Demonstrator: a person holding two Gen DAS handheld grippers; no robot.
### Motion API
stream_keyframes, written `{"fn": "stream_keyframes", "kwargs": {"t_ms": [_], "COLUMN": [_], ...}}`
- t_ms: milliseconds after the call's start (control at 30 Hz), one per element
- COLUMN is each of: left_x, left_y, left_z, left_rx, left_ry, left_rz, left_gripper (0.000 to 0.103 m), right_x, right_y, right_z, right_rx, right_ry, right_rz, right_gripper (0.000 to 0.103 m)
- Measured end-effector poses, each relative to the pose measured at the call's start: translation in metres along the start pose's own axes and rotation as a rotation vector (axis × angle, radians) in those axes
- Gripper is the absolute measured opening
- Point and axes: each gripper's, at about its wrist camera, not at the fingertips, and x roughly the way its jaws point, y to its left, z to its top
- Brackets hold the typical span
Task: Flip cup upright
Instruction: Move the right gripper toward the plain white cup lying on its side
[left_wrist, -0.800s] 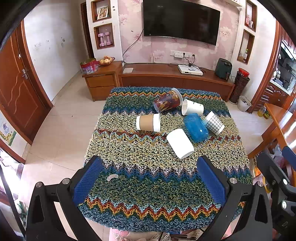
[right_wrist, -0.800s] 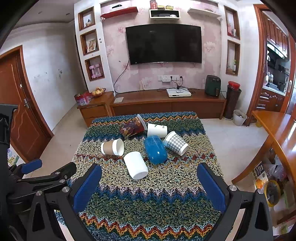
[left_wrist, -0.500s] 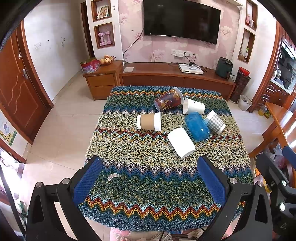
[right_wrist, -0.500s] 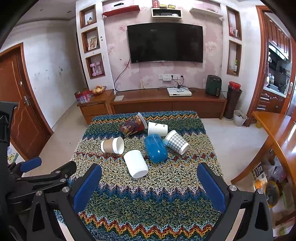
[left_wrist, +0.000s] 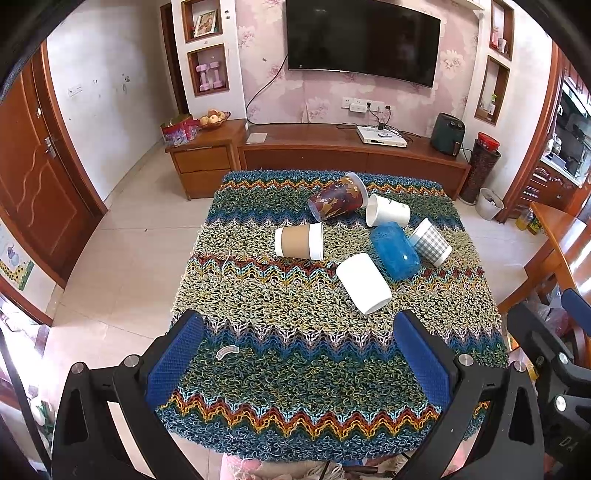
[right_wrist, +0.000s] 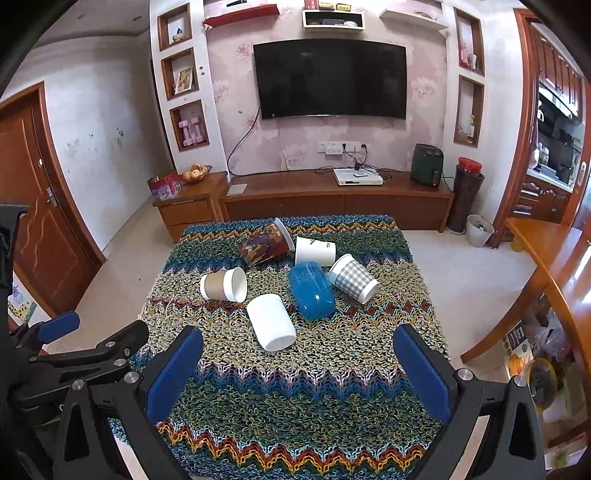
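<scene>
Blue-padded, both the left gripper (left_wrist: 297, 360) and right gripper (right_wrist: 297, 363) gape wide and hold nothing above the near end of the zigzag-knit woollen tablecloth (right_wrist: 295, 406). Ahead of the jaws six cups lie tipped over; nearest is a plain white paper cup (right_wrist: 270, 326), with a blue translucent plastic cup (right_wrist: 311, 290) just beyond to its right.
</scene>
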Motion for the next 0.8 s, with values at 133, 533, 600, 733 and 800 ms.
{"fn": "stream_keyframes", "kwargs": {"t_ms": [133, 533, 600, 733, 800], "left_x": [0.001, 0.007, 0.008, 0.013, 0.016], "left_y": [0.001, 0.001, 0.002, 0.004, 0.004], "left_z": [0.000, 0.004, 0.005, 0.008, 0.009], "left_rx": [0.002, 0.013, 0.014, 0.011, 0.010], "left_ry": [0.001, -0.006, -0.005, -0.004, -0.001], "left_rz": [0.000, 0.005, 0.005, 0.011, 0.010], "left_gripper": [0.102, 0.102, 0.102, 0.102, 0.102], "right_x": [0.002, 0.012, 0.014, 0.021, 0.024], "right_y": [0.000, -0.002, -0.002, 0.002, 0.002], "right_z": [0.002, 0.016, 0.018, 0.022, 0.024], "right_rx": [-0.004, 0.000, 0.005, -0.006, -0.010], "right_ry": [0.008, 0.019, 0.025, 0.028, 0.028], "right_rz": [-0.014, -0.013, 0.002, 0.000, -0.002], "right_gripper": [0.103, 0.103, 0.103, 0.103, 0.103]}}
